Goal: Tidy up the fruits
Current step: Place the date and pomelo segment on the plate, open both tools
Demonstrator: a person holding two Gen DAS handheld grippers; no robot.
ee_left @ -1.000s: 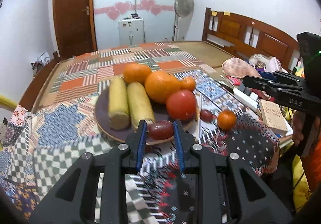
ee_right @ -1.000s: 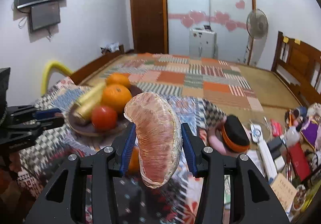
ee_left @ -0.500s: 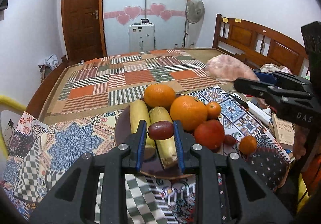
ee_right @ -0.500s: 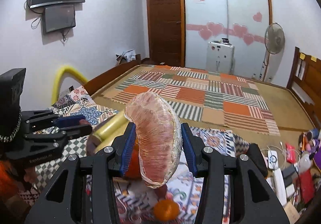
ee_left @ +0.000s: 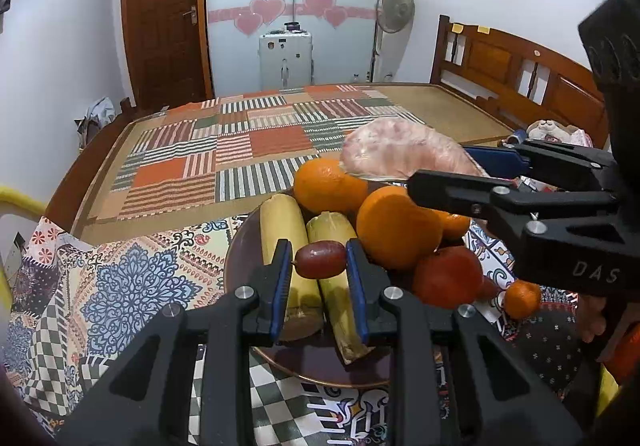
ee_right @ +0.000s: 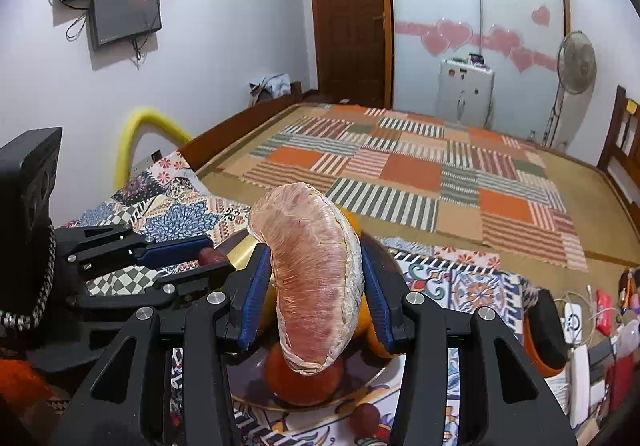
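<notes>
My left gripper (ee_left: 320, 266) is shut on a small dark red jujube (ee_left: 320, 265) and holds it over the brown plate (ee_left: 320, 370). The plate holds two yellow corn cobs (ee_left: 286, 246), two oranges (ee_left: 394, 232), a small tangerine and a tomato (ee_left: 448, 278). My right gripper (ee_right: 314, 286) is shut on a large pink pomelo segment (ee_right: 316, 278) and holds it above the plate's right side (ee_right: 372, 378). In the left wrist view the segment (ee_left: 400, 154) hangs above the oranges. A tangerine (ee_left: 521, 299) and another jujube (ee_right: 366, 420) lie on the cloth beside the plate.
The plate sits on a patterned cloth (ee_left: 132, 286) at the foot of a wooden bed with a patchwork mat (ee_left: 248, 150). Clutter of bottles, cables and boxes (ee_right: 592, 330) lies to the right. A yellow foam tube (ee_right: 136, 138) stands at the left.
Both grippers rose and moved forward over the plate. The pomelo segment now hangs above the oranges, and the jujube is above the corn cobs.
</notes>
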